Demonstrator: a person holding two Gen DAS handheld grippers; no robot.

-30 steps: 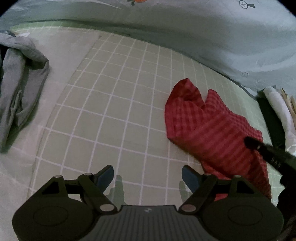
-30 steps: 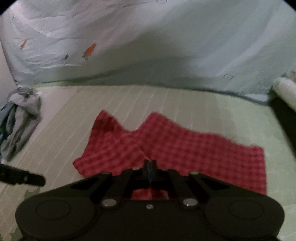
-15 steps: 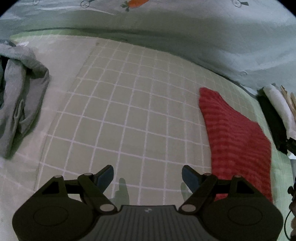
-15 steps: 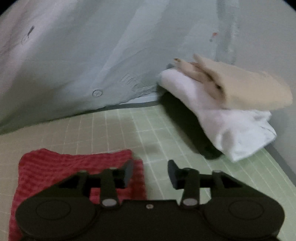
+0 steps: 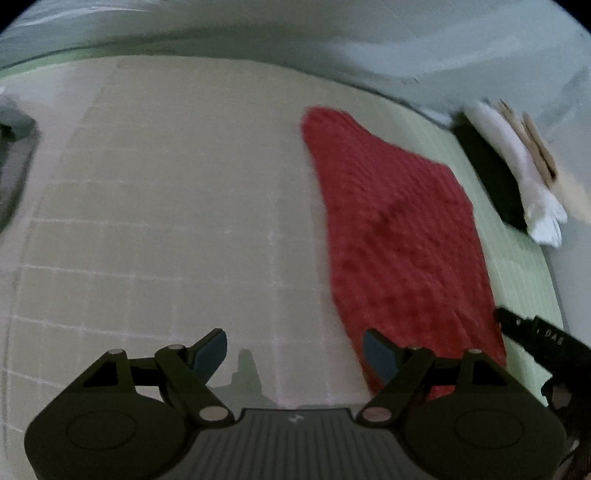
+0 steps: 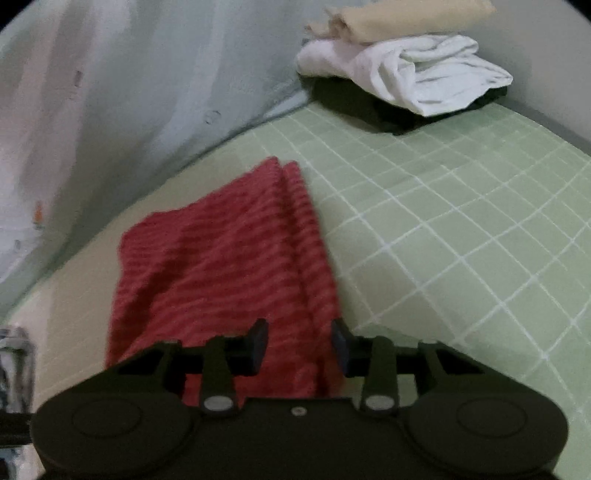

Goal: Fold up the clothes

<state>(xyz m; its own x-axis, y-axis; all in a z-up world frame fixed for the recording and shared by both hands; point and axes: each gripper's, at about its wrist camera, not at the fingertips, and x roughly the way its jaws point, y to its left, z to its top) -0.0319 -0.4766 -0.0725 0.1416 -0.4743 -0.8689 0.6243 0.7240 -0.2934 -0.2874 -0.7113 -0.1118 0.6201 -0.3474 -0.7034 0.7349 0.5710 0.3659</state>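
Observation:
A red checked cloth (image 5: 399, 236) lies folded flat on the green grid sheet (image 5: 166, 221); it also shows in the right wrist view (image 6: 221, 258). My left gripper (image 5: 295, 350) is open and empty, low over the sheet, with its right finger at the cloth's near left edge. My right gripper (image 6: 299, 341) is open and empty, its fingers straddling the cloth's near right edge. The right gripper's finger (image 5: 532, 332) shows at the far right of the left wrist view.
A stack of folded clothes, white (image 6: 417, 81) and beige (image 6: 406, 18) on black, sits at the far right corner of the sheet; it also shows in the left wrist view (image 5: 517, 166). A grey garment (image 5: 11, 162) lies at the left. A pale blue cover (image 6: 129, 92) rises behind.
The right gripper opened and let go of the red cloth, which now lies folded over. The right gripper swung back over the cloth's near edge. The left view shifted right.

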